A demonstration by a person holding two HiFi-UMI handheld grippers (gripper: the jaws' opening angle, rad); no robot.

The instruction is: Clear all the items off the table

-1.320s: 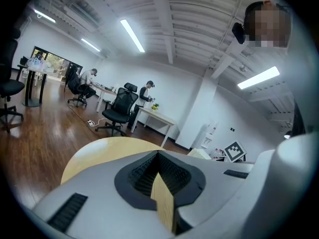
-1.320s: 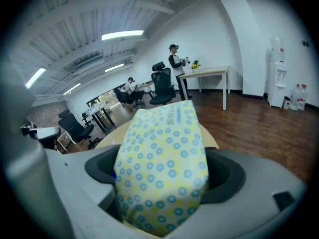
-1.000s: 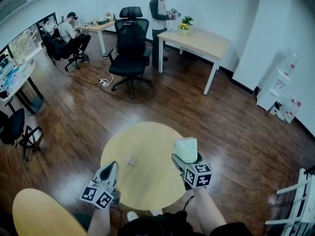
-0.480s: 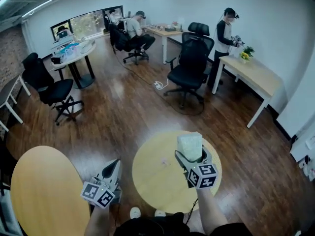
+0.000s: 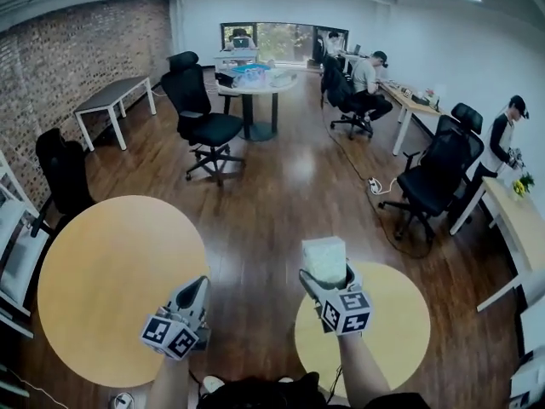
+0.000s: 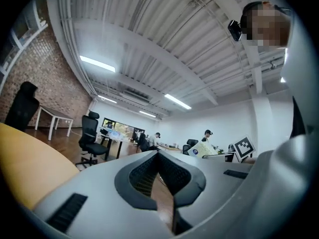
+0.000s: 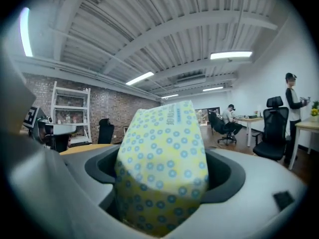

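The right gripper [image 5: 324, 273] is clamped on the yellow, blue-dotted tissue pack [image 5: 324, 258], held in the air near the left edge of the small round table [image 5: 400, 313] at near right. The left gripper [image 5: 197, 285] has its jaws together and carries nothing. By judgement, this item is off the table but not yet deposited. The visible tabletop is bare, though the right arm hides part of it.

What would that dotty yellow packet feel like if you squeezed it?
Probably soft and squishy: the tissue packet bulges with rounded corners between the right gripper's jaws. Likely light, since it stands up from one grip. Its smooth wrapper may be a bit slippery.
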